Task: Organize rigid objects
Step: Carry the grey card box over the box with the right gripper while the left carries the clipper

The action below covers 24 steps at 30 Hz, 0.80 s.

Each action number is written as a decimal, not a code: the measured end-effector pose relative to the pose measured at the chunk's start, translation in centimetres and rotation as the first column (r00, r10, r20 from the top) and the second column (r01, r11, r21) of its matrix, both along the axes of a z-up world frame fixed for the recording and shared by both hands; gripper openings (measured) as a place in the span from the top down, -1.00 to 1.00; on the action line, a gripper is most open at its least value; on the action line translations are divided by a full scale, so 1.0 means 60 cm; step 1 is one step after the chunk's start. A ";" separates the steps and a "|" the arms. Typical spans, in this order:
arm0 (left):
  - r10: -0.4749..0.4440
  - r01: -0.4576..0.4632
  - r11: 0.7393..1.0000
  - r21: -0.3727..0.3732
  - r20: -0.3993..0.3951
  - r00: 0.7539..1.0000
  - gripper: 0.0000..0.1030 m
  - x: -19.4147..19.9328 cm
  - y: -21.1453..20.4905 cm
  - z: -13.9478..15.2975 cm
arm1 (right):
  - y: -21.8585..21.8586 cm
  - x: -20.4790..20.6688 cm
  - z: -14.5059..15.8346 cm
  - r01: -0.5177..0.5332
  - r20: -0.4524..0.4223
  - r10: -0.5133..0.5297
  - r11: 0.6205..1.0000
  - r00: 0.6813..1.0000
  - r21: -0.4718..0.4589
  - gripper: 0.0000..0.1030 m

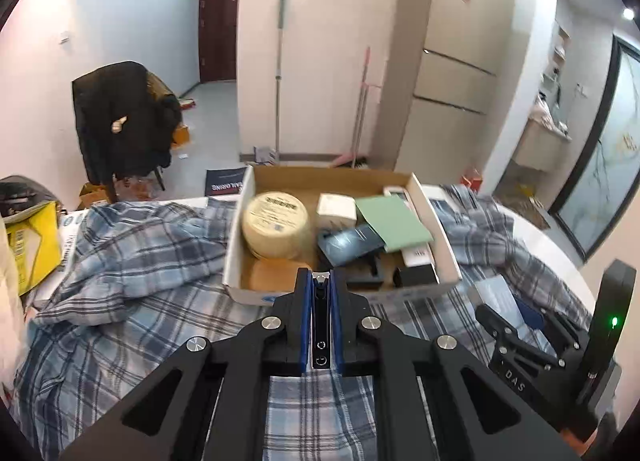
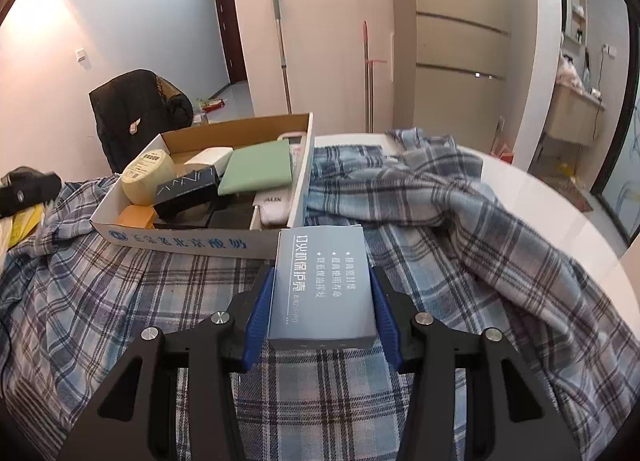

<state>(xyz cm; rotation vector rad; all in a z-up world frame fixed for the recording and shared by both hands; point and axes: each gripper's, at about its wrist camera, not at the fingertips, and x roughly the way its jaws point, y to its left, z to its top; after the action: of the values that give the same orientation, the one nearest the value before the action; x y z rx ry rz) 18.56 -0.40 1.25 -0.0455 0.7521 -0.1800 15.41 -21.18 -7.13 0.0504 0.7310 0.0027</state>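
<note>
Low in the frame, the left gripper (image 1: 321,281) pinches nail clippers (image 1: 321,317); right gripper (image 2: 322,281) clamps a grey box (image 2: 322,285); release gently over the cardboard box (image 1: 240,261).

one cardboard box (image 1: 434,217) on one plaid cloth (image 1: 132,257); inside it, countable: one round yellow tub (image 1: 276,223), one green flat box (image 1: 394,221), one white box (image 1: 336,209), one dark patterned box (image 1: 348,245), one orange item (image 2: 136,216). two grippers: left gripper (image 1: 321,285) with one nail clipper (image 1: 321,313), right gripper (image 2: 322,301) with one grey-blue box (image 2: 322,289). background: one draped chair (image 1: 124,121), two long-handled tools against the wall, a mop handle (image 1: 279,73) and a pink broom (image 1: 360,109).
</note>
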 end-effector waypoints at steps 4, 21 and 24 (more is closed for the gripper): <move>-0.008 0.008 1.000 -0.011 0.031 0.999 0.81 0.012 0.020 0.023 | 0.000 -0.001 0.029 -0.005 0.027 0.005 1.000 1.000 0.018 0.11; -0.040 0.013 0.986 -0.166 -0.158 0.987 0.81 0.164 0.066 -0.067 | 0.063 0.108 0.124 -0.085 0.032 0.082 0.991 0.996 0.105 0.11; -0.028 0.000 0.987 -0.162 -0.173 0.984 0.81 0.175 0.065 -0.090 | 0.080 0.121 0.114 -0.100 0.022 0.098 0.990 0.995 0.103 0.11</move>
<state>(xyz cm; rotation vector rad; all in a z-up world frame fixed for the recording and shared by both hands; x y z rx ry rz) 29.03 3.51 -4.17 -0.2129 0.9122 -0.2527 22.69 -16.40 -0.26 0.1131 0.7156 0.1362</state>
